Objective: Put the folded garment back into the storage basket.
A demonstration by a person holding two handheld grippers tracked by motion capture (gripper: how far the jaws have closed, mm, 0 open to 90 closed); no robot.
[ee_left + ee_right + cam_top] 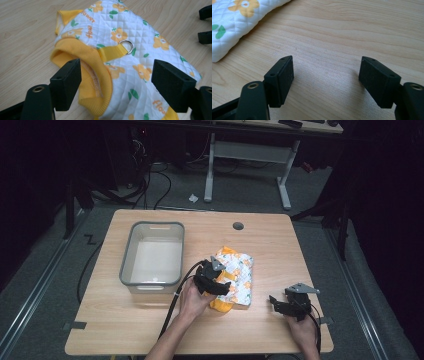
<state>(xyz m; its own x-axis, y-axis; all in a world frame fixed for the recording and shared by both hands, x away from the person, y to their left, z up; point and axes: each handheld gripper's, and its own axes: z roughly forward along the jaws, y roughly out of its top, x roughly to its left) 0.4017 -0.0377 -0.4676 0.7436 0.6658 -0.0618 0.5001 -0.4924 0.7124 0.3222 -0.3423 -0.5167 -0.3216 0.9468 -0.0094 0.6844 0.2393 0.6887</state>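
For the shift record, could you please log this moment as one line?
left gripper: jaws open over quilted garment | right gripper: jaws open, nothing between | bin: left of garment

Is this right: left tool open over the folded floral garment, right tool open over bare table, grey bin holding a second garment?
Not quite: the grey bin is empty, as the high view shows. The rest stands: the left tool is open over the folded floral garment, and the right tool is open over bare table.
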